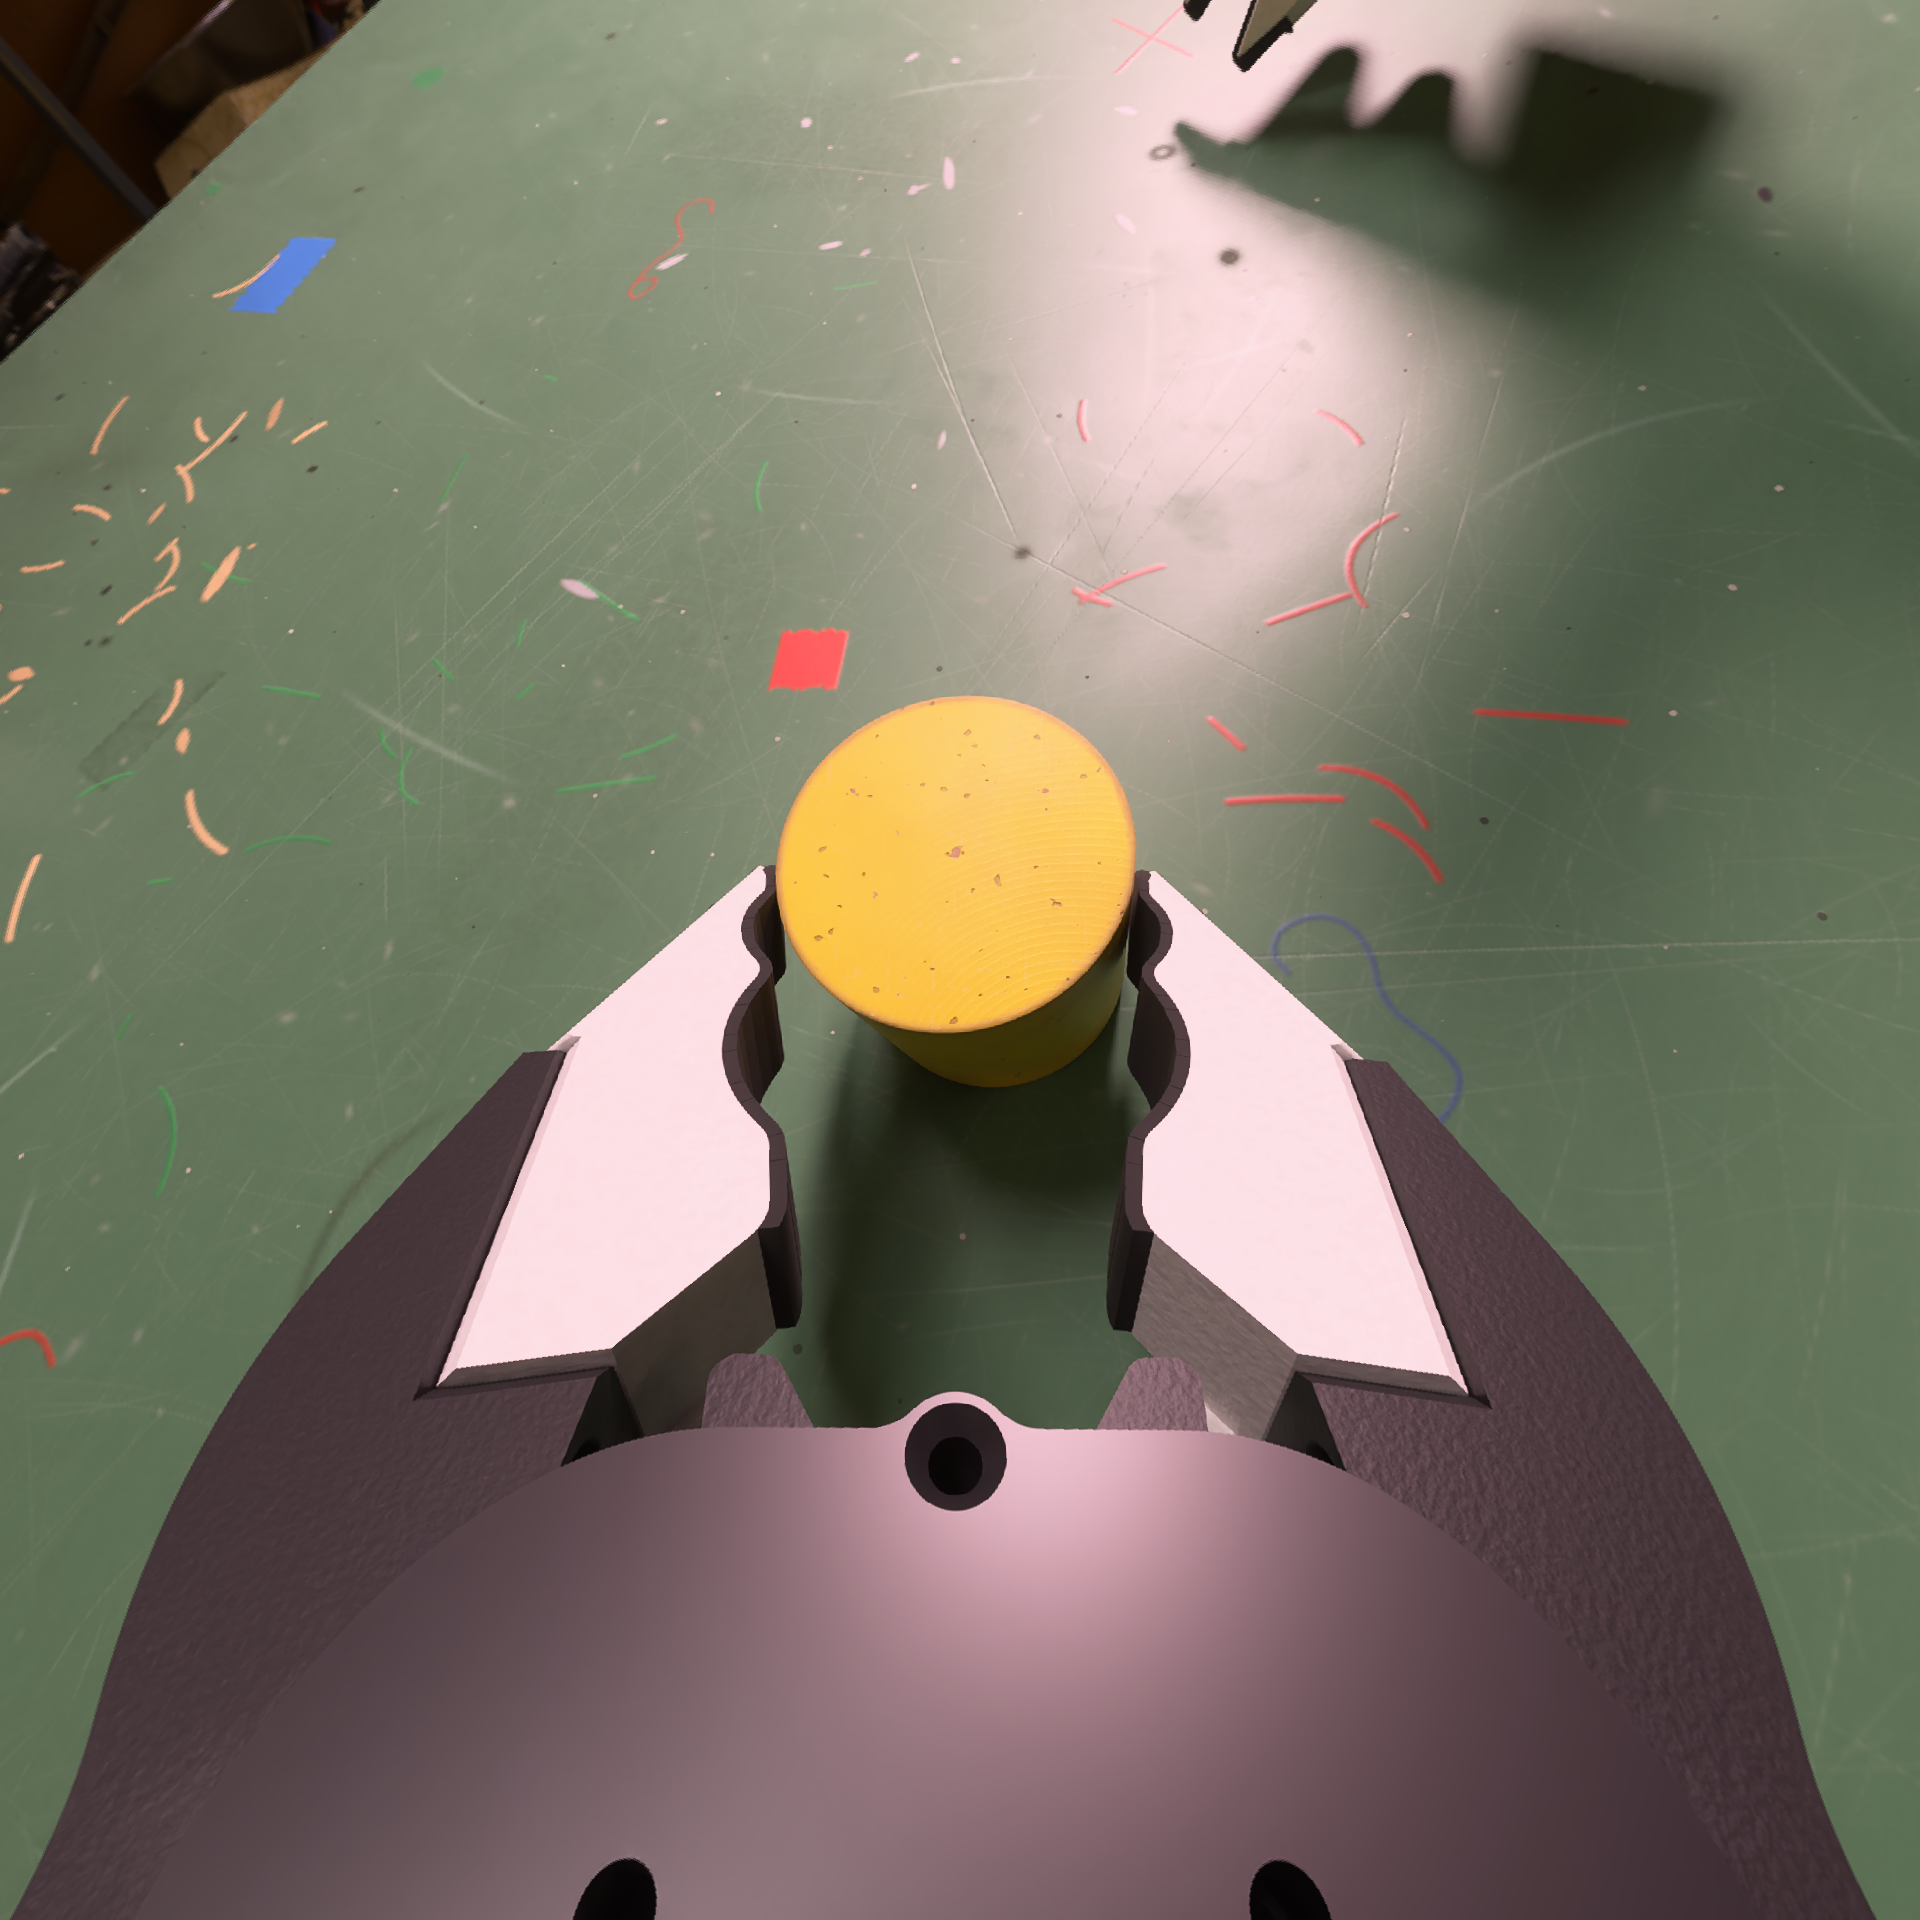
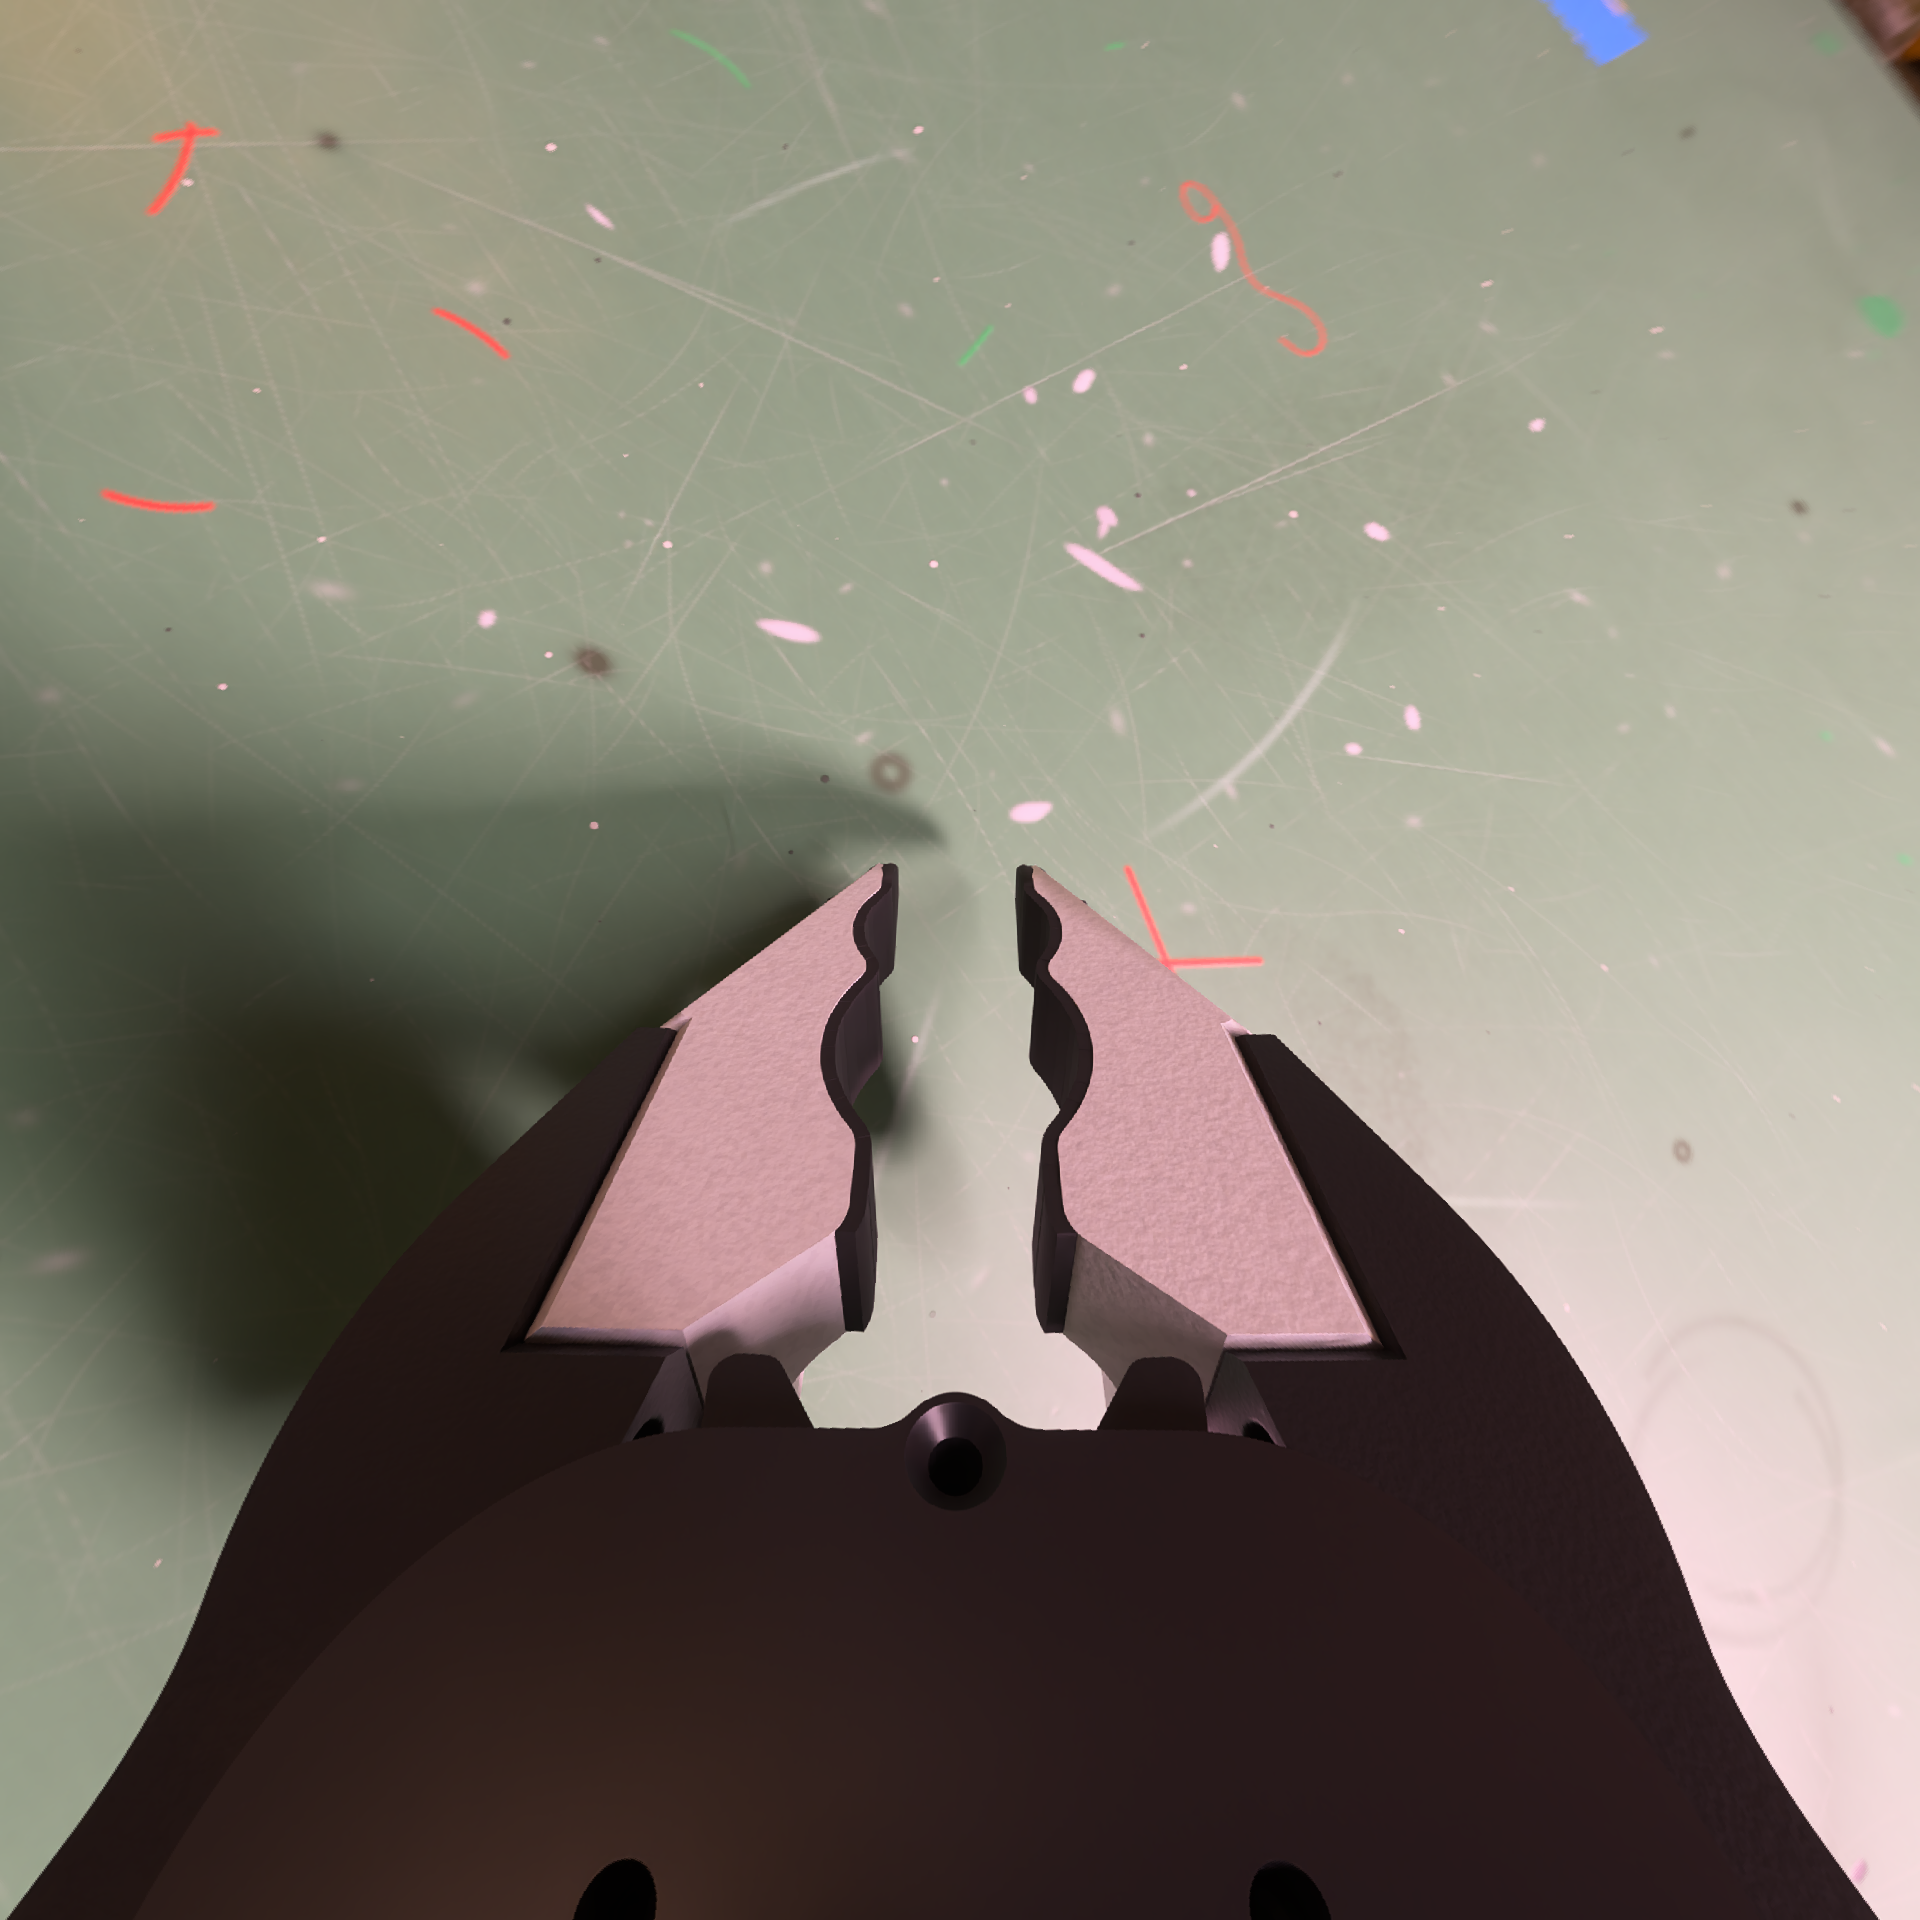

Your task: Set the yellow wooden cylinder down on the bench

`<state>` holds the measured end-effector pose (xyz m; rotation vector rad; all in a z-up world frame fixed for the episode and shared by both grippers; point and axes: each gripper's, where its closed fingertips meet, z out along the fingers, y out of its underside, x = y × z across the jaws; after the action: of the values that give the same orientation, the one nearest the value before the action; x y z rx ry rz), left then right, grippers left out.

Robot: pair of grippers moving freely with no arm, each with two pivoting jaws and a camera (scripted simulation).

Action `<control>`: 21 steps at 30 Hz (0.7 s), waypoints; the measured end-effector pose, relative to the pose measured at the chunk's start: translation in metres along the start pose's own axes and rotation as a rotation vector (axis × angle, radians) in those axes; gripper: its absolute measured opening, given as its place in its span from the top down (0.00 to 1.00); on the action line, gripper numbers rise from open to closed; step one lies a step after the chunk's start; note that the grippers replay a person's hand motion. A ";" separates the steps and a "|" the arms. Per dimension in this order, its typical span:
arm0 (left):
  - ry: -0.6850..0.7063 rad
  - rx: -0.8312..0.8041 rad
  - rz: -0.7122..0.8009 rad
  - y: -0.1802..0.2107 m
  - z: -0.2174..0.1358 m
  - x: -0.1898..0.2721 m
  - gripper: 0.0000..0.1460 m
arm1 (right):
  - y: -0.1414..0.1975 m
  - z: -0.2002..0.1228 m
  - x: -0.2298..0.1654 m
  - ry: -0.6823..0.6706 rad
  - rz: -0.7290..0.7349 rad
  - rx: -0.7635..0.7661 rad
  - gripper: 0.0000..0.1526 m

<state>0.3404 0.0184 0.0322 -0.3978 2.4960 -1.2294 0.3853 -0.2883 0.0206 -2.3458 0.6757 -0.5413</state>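
The yellow wooden cylinder [image 1: 954, 862] stands upright between the fingertips of my left gripper [image 1: 956, 888], its round top facing the camera. Both white fingers [image 1: 665, 1122] press against its sides, so the gripper is shut on it. Its base is at or just above the green bench [image 1: 499, 987], with its shadow directly below; I cannot tell whether it touches. My right gripper [image 2: 956, 873] hovers over the bench [image 2: 623, 468] with a narrow gap between its fingers and nothing in it. One tip of it shows in the left wrist view [image 1: 1262, 31] at the far top.
The bench is scratched and flecked with paint marks. A red tape patch [image 1: 808, 660] lies just beyond the cylinder and a blue one [image 1: 283, 273] at the far left, also in the right wrist view [image 2: 1595, 26]. The bench edge [image 1: 156, 197] runs along the upper left.
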 end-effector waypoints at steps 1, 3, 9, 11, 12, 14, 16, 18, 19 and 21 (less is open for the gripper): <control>0.008 0.001 0.000 0.000 0.000 0.000 0.54 | -0.001 0.001 -0.001 -0.027 -0.002 -0.016 0.85; 0.018 0.005 0.000 0.000 0.000 -0.001 0.54 | -0.004 0.004 -0.004 -0.085 -0.003 -0.042 0.85; 0.019 0.031 0.001 0.000 0.000 -0.001 0.54 | -0.006 0.012 -0.008 -0.200 -0.047 -0.160 0.96; 0.022 0.040 0.000 0.000 -0.001 -0.001 0.54 | -0.010 0.016 -0.007 -0.230 -0.064 -0.168 0.97; 0.026 0.043 -0.001 0.000 -0.001 -0.001 0.54 | -0.015 0.020 -0.005 -0.232 -0.074 -0.156 0.97; 0.037 0.043 0.000 0.000 -0.002 -0.001 0.54 | -0.035 0.031 0.002 -0.225 -0.081 -0.089 1.00; 0.049 0.045 0.001 0.000 -0.001 -0.001 0.54 | -0.061 0.045 0.010 -0.203 -0.085 -0.007 1.00; 0.062 0.049 0.003 0.000 0.000 -0.001 0.54 | -0.077 0.060 0.014 -0.207 -0.111 -0.001 0.98; 0.067 0.049 0.005 0.000 0.000 -0.002 0.54 | -0.082 0.069 0.015 -0.208 -0.127 -0.020 0.95; 0.076 0.046 0.011 -0.001 0.001 -0.002 0.54 | -0.088 0.077 0.017 -0.230 -0.141 -0.039 0.91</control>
<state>0.3429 0.0180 0.0326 -0.3313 2.5238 -1.3188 0.4679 -0.2043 0.0270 -2.4560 0.4213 -0.3128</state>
